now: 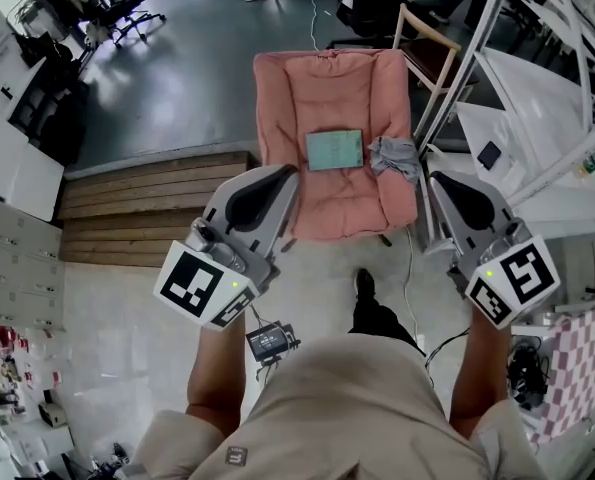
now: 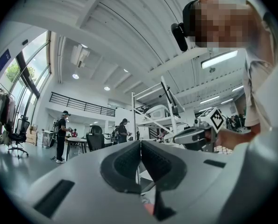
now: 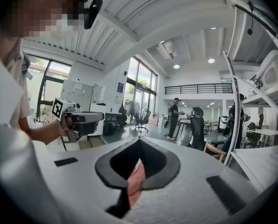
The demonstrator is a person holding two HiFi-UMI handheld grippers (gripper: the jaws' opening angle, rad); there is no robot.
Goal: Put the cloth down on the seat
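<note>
The left gripper (image 1: 280, 175) is held clenched on nothing, well short of the salmon-pink padded armchair (image 1: 277, 98). A folded pale-green cloth (image 1: 334, 150) is seen lying flat at the middle of the seat. A crumpled grey cloth (image 1: 394, 156) is bunched just beside it, against the right armrest. The right gripper (image 1: 440, 181) is likewise closed and empty. The placing is judged done. Were a cloth to be grasped now, the wrong one could be taken. The fold could also be undone by a pinch on a single layer.
</note>
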